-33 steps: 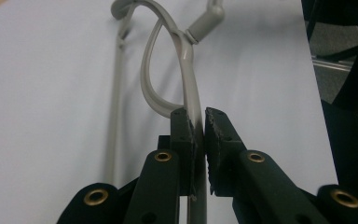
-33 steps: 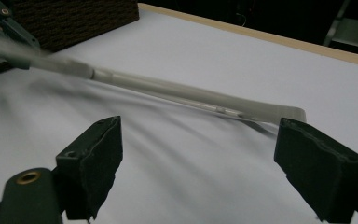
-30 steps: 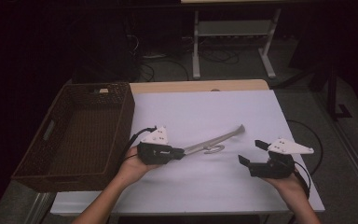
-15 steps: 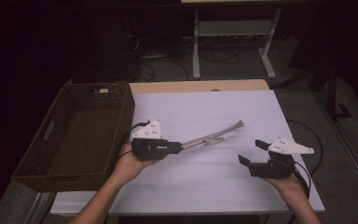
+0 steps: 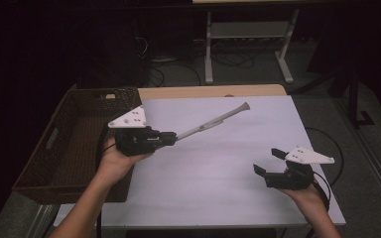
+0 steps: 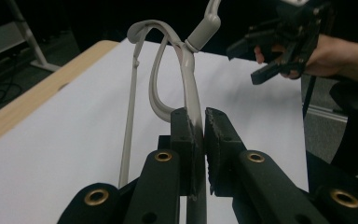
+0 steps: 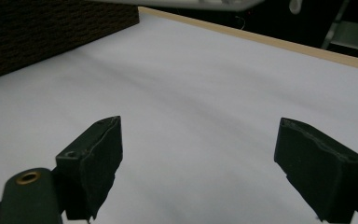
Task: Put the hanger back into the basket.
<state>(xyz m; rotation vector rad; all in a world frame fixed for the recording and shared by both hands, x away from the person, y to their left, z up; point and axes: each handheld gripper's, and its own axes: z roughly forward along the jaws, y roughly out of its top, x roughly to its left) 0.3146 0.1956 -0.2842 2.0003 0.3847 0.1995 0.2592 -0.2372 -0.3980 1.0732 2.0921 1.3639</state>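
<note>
Clamping a grey plastic hanger (image 6: 189,88) between its jaws, the left gripper (image 5: 171,138) holds it lifted above the white table (image 5: 218,168), just beside the wicker basket (image 5: 64,148), with the hanger slanting up toward the far side. The right gripper (image 5: 269,161) hovers well apart near the table's front right, its jaws spread wide and holding nothing.

A wicker basket (image 5: 54,144) sits at the table's (image 5: 218,168) left edge; the held clothes hanger (image 5: 213,120) extends above the table's upper middle.
</note>
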